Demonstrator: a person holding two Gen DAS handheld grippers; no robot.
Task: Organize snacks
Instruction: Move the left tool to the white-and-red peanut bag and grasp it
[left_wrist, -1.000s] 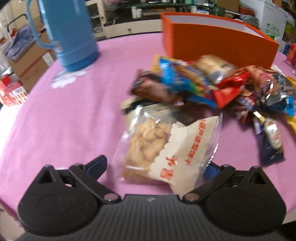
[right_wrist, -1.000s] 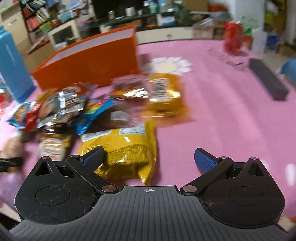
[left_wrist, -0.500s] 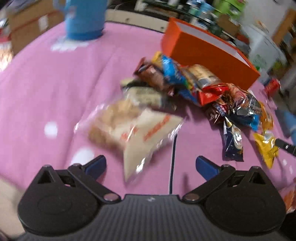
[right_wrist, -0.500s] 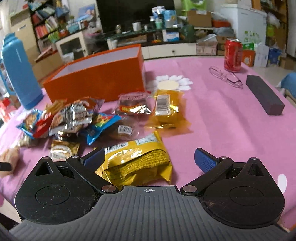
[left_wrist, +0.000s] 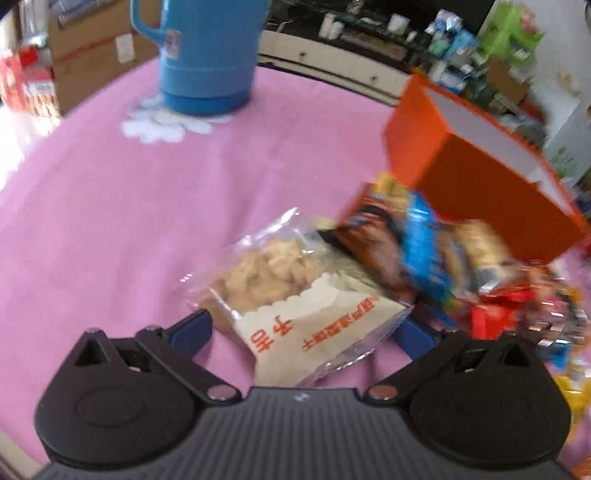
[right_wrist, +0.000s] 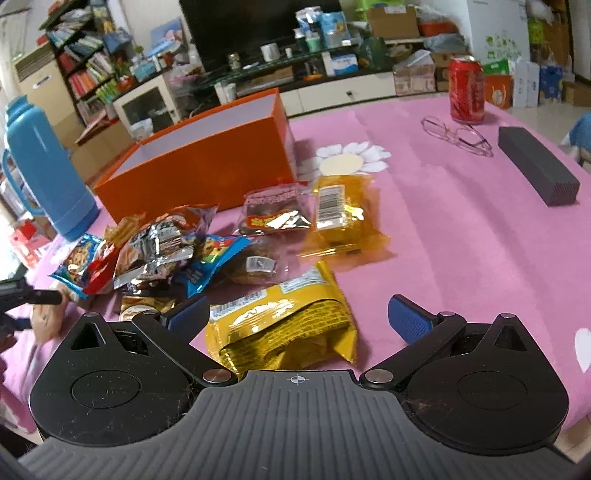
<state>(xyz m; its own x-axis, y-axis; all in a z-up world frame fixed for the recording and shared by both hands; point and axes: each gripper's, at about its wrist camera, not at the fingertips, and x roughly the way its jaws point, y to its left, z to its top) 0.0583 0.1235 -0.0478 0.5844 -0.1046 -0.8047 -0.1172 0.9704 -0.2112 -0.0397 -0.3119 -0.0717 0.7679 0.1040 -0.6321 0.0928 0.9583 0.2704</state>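
Round table with pink cloth (right_wrist: 461, 236), white daisy prints; living room behind: dark TV, low cabinet cluttered with cups and boxes, bookshelf at left, cardboard boxes on floor. Left view is motion-blurred, so the snack pile (left_wrist: 461, 266) there is smeared, labels unreadable; its right edge is cut off. Left gripper (left_wrist: 301, 328) spread wide, biscuit bag (left_wrist: 295, 295) lying between the blue fingers on the cloth, its near end hidden by the gripper body; contact with the pads unclear. Right gripper (right_wrist: 299, 314) also spread wide, yellow bag (right_wrist: 284, 325) flat between the fingers, nearer the left one, not pinched. Orange box (right_wrist: 207, 166) open, behind the pile, inside mostly not visible. In the right view more snacks in front of the box: amber packet (right_wrist: 340, 218), foil packs, blue packs. Blue thermos (left_wrist: 207, 55) at far left of table, top cut off in left view. Red can (right_wrist: 466, 90), glasses (right_wrist: 458, 134), dark block (right_wrist: 535, 170) far right, well apart from snacks. Left gripper tip just enters the right view's left edge
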